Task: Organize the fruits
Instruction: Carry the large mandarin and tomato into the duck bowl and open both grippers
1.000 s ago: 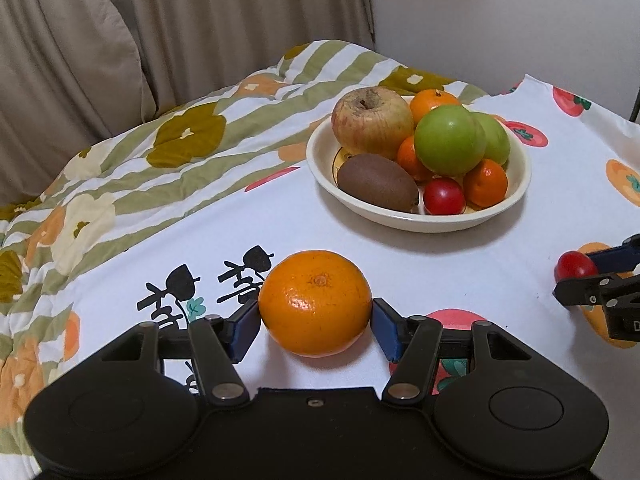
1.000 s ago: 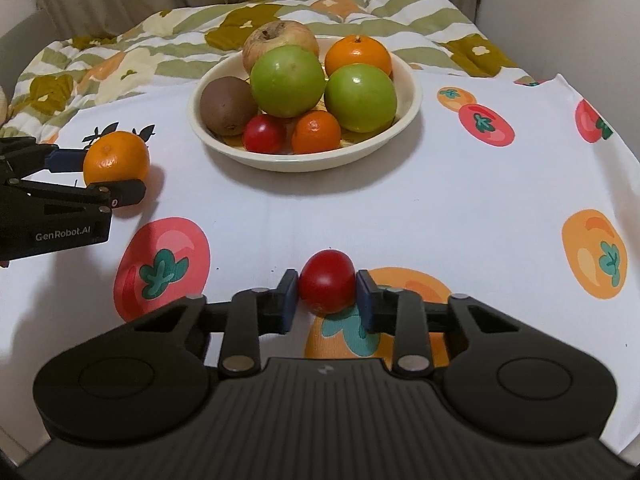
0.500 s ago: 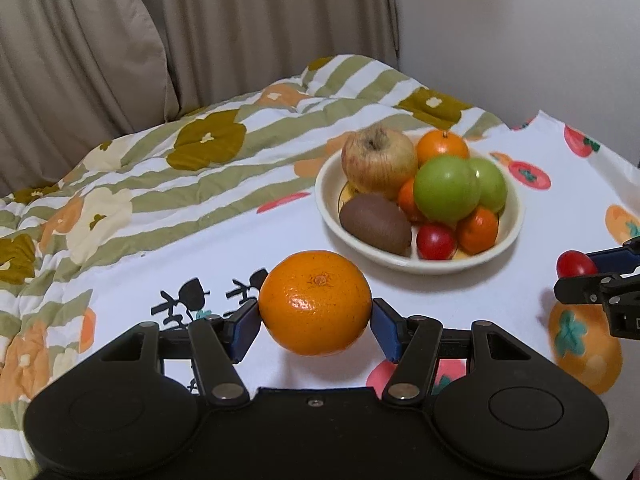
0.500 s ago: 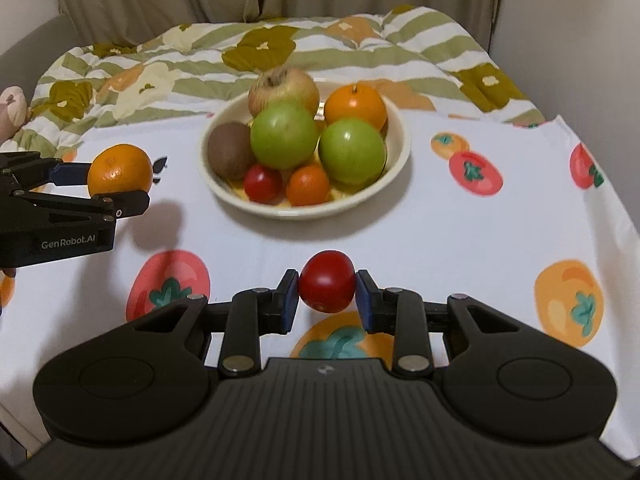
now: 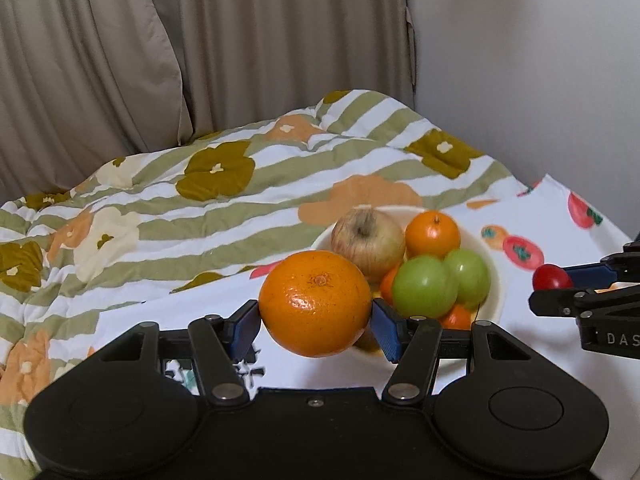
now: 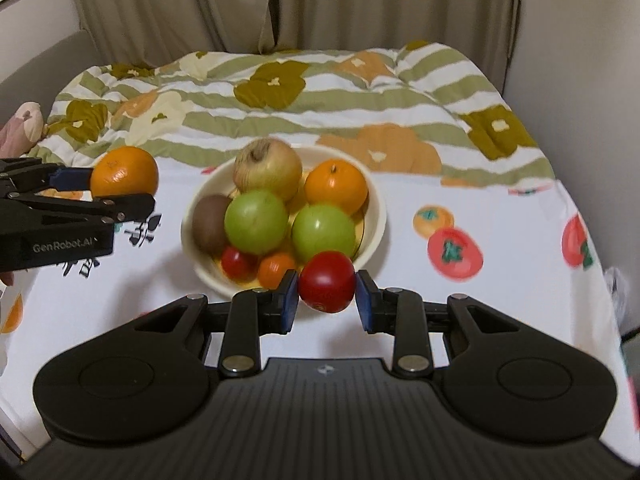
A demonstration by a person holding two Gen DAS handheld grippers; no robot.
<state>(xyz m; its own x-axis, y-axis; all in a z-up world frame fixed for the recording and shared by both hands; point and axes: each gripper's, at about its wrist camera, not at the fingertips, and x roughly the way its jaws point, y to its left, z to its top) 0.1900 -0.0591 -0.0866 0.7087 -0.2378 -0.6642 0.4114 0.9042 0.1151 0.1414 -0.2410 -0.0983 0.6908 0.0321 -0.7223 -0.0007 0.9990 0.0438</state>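
Orange fruit: I have a large orange pinched between the blue pads of my left claw, lifted clear of the cloth, just in front of the bowl in the left wrist view.
Left claw state: pressed onto the orange from both sides, pads touching its skin.
Red fruit: a small red tomato sits pinched in my right claw, in front of the bowl's near rim in the right wrist view, off the cloth.
Right claw state: clamped on the tomato, both pads against it.
Bowl: a cream bowl stands on the white fruit-print cloth; I cannot tell what lies under the cloth.
Bowl contents: a russet apple at the back left, a smaller orange at the back right, two green apples in the middle, a kiwi at the left, a second small tomato and a small tangerine at the front.
Spacing: from the right wrist view my left claw holds its orange left of the bowl, apart from the rim.
Behind: a green-striped floral quilt lies beyond the cloth, with beige curtains at the back.
Blur: the bowl's fruit looks slightly smeared in both views.
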